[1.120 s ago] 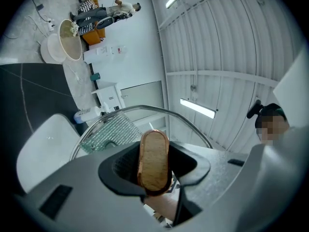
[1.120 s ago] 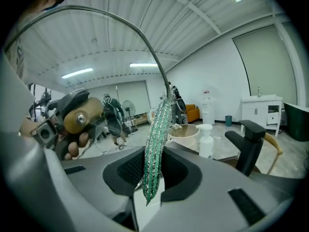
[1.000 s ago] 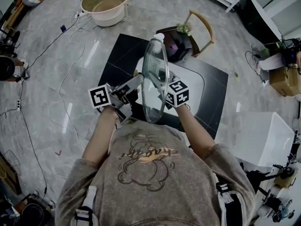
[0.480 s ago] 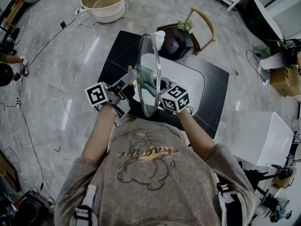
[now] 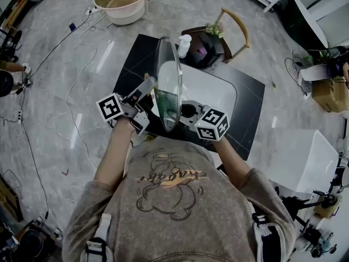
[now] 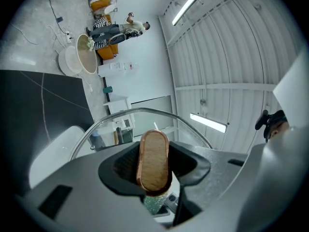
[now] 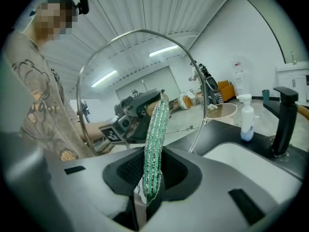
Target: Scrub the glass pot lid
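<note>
While our left hand-held gripper [image 5: 146, 86] clamps the glass pot lid's [image 5: 168, 81] knob [image 6: 153, 161] over the sink [image 5: 215, 89] and our right hand-held gripper [image 5: 183, 109] pinches a green scourer [image 7: 155, 139] beside it, we judge scrubbing underway, unfinished.

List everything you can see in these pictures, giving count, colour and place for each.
glass pot lid: one, clear, upright above the sink
scrubber: one, green, beside the lid
sink: one, white, in black counter
bottle: one, white, on the counter
tap: one, black, at the sink's edge
basin: one, cream, on the floor
left gripper: one, grey, jaws shut on the lid's wooden handle
right gripper: one, grey, jaws shut on the scrubber
</note>
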A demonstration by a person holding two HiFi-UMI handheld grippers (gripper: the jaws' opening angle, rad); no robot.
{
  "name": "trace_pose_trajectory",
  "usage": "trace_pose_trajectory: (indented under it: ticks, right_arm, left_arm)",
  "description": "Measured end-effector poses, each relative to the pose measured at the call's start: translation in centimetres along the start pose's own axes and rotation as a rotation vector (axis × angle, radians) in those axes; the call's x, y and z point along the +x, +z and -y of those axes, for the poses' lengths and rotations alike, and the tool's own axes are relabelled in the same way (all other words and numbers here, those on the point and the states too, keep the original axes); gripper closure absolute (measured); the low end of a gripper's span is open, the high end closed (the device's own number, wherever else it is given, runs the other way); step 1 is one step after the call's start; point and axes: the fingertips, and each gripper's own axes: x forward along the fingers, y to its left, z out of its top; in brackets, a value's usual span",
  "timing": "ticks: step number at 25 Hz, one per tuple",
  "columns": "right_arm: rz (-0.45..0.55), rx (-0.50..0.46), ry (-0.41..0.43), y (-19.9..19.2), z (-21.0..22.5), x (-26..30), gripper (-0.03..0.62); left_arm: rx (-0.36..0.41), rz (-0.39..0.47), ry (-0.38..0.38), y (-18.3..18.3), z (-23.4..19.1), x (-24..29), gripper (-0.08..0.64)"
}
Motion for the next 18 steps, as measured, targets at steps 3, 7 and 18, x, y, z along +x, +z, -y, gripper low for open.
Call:
trace_pose_trajectory:
  ticks: [3,7,18]
  right_arm:
    - [0.015,0.004,0.034,0.7,-1.2,-0.9,0.502]
    - [0.048,0.012,0.066,1.9,-2.8,-2.1,0.502]
    - [0.162,-0.027,0.064,6.7,-4.7,-5.2,0.502]
  left_arm:
    - [-0.008,0.008,0.007,0.1,-0.3,-0.2,0.388]
    - [-0.013,0.012,0.019,0.3,-0.7,-0.5,0.388]
    - [-0.034,0.006,0.037,-0.1,-1.6,-1.0,0.388]
